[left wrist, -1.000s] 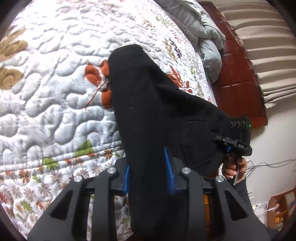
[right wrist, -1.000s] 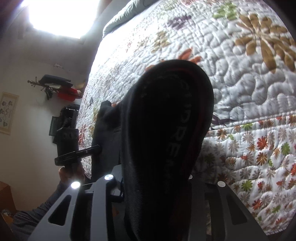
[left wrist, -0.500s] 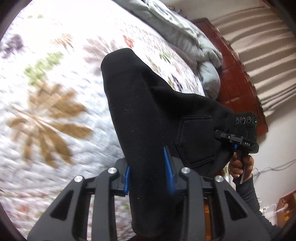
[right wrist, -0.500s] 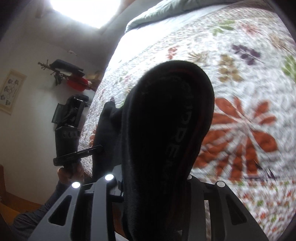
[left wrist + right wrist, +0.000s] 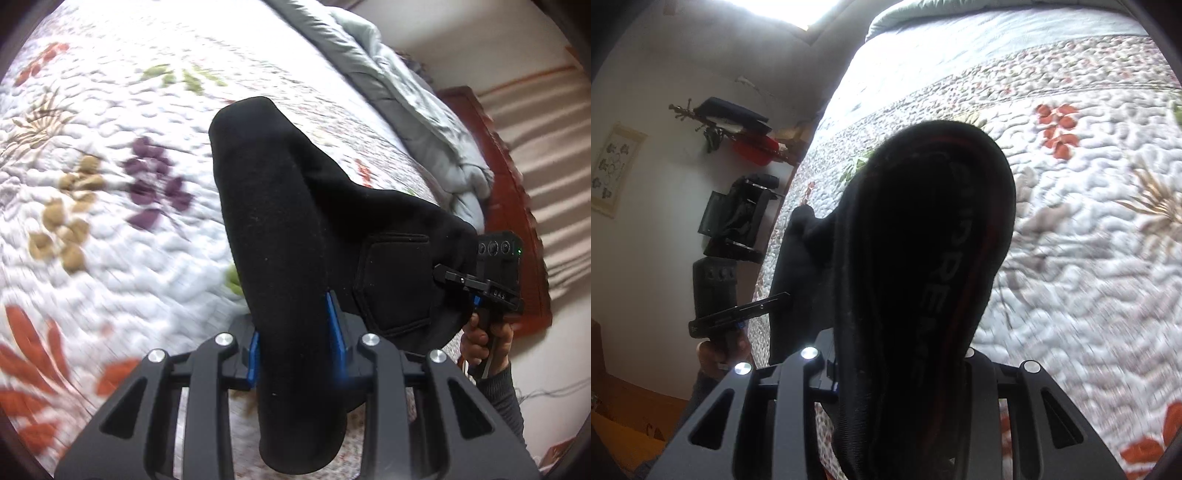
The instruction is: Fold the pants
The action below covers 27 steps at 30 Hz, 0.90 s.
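Broadly, the biggest thing in both views is the quilted floral bedspread (image 5: 122,229), which fills the scene beneath and beyond the tools and looks like the flat surface meant to take the garment. At the far right of the left wrist view a rumpled grey-green comforter (image 5: 417,122) is heaped against the dark red headboard (image 5: 517,206), so the open quilt nearer the camera is the free area for laying out.

Next in size are the black pants (image 5: 295,229), held up off the bed and stretched between the two tools. They hang as a thick doubled band, with a patch pocket (image 5: 395,284) facing the left camera and a waistband with grey lettering (image 5: 934,280) facing the right one. Holding both ends raised probably keeps the cloth taut and even, so it can be lowered without bunching.

The left gripper (image 5: 295,343) has its blue-lined jaws partly closed, clamped on a thick fold of the fabric. The right gripper (image 5: 901,369) likewise grips a bunched part of the pants, the cloth hiding most of its fingers. Each tool shows small in the other's view, in a person's hand (image 5: 487,339), pinching its own end of the garment.
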### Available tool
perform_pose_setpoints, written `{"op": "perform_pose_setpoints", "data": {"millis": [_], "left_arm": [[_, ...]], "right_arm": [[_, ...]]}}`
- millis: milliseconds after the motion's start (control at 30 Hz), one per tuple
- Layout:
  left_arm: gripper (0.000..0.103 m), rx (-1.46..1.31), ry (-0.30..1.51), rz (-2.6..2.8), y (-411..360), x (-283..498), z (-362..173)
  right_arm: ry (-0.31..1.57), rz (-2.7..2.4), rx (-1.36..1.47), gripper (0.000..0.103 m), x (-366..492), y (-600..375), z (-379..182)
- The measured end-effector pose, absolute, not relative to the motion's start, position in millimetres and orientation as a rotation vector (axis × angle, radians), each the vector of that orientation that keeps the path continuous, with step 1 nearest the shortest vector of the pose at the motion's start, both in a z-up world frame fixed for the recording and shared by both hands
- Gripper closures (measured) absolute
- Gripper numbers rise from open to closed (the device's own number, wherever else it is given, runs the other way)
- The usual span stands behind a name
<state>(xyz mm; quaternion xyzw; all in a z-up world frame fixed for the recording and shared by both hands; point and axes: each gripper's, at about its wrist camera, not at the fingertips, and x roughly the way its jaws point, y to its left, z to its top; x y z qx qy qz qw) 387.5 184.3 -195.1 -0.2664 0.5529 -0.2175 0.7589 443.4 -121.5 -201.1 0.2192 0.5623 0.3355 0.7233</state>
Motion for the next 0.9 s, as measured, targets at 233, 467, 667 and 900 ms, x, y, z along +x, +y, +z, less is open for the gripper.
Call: {"op": "perform_pose_setpoints", "data": {"millis": [233, 467, 667, 900], "left_arm": [[0.069, -0.576, 1.289, -0.428, 216, 413, -244], [0.066, -0.568, 1.271, -0.459, 218, 409, -251], [0.058, -0.475, 1.18, -0.386, 221, 395, -217], [0.033, -0.514, 0.93, -0.412, 226, 393, -152]], "right_arm": [[1.316, 0.721, 0.552, 0.068, 479, -111, -263], [1.334, 0.759, 0.624, 0.058, 482, -124, -293], [1.256, 0.66, 0.612, 0.046, 473, -156, -259], [1.025, 0.666, 0.58, 0.059, 464, -166, -180]]}}
